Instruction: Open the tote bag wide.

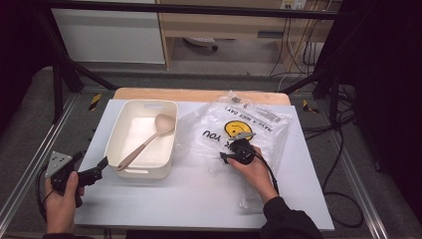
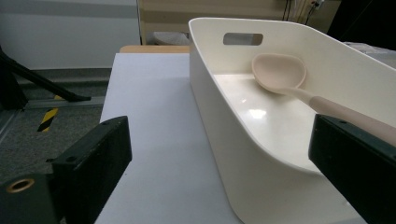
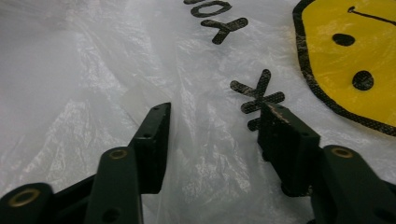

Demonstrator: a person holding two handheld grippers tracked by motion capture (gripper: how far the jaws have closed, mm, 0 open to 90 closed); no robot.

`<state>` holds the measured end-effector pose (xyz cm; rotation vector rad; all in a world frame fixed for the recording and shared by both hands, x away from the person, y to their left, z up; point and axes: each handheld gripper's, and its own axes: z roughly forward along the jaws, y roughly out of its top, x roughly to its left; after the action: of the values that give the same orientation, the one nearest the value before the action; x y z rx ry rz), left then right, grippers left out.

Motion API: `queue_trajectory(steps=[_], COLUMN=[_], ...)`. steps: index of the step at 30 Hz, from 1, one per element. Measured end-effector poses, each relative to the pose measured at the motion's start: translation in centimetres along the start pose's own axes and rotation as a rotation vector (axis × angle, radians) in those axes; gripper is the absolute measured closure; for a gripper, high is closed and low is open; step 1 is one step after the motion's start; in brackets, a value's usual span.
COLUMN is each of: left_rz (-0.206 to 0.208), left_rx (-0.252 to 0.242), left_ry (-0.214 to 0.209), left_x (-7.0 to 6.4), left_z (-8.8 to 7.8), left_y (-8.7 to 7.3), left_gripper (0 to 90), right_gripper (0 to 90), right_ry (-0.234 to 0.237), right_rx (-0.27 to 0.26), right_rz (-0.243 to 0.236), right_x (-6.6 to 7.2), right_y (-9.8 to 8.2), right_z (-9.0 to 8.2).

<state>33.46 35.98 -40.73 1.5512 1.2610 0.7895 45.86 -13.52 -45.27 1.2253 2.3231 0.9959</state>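
The right claw (image 1: 225,156) rests on the clear plastic bag (image 1: 259,124), which lies on the right half of the desk (image 1: 199,199); its jaws stand half apart with film between them, not yet clenched. The left claw (image 1: 102,166) is released beside the white tub (image 1: 122,130) that holds a spoon (image 1: 149,140).

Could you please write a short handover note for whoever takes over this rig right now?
Left claw: open, holding nothing, beside the near left corner of the tub.
Right claw: down on the plastic bag, jaws partly apart with a fold of film between them; whether the pads pinch it I cannot tell.
Things: the spoon lies in the tub, bowl at the far end, handle resting toward the near left rim. The bag, printed with a yellow smiley, lies crumpled flat on the table to the right of the tub.
Done: right claw placed on the bag.
Left: probably gripping and lifting the bag; the spoon is untouched.
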Motion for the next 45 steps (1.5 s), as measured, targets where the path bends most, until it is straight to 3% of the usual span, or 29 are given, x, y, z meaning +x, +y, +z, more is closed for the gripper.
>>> queue_trajectory(steps=[7,13,24,30,38,45], left_rz=[-0.002,0.0,-0.01,0.001,0.044,0.039], left_rx=[0.003,-0.003,-0.04,-0.042,-0.04,0.016], left_ry=[0.001,0.002,-0.005,-0.041,-0.076,-0.099], left_x=[0.1,0.1,-0.1,-0.6,-1.7,-1.9], left_z=[0.0,-0.1,-0.5,-0.3,-0.2,-0.1], left_y=[0.0,0.1,1.5,2.9,4.3,4.6], left_gripper=[5.8,5.8,6.1,5.9,5.8,5.8], right_gripper=[71.6,90.0,90.0,90.0,90.0,90.0], right_ry=[-0.006,0.017,0.035,0.048,0.072,0.101], right_rx=[-0.011,-0.029,-0.086,-0.099,-0.117,-0.09], right_rz=[0.0,0.009,0.004,0.023,0.02,0.008], right_x=[-0.2,-0.6,0.5,0.7,0.9,1.1], right_y=[-0.1,-0.2,0.9,1.8,2.5,2.6], right_z=[-0.1,-0.1,-2.2,-4.3,-5.3,-5.1])
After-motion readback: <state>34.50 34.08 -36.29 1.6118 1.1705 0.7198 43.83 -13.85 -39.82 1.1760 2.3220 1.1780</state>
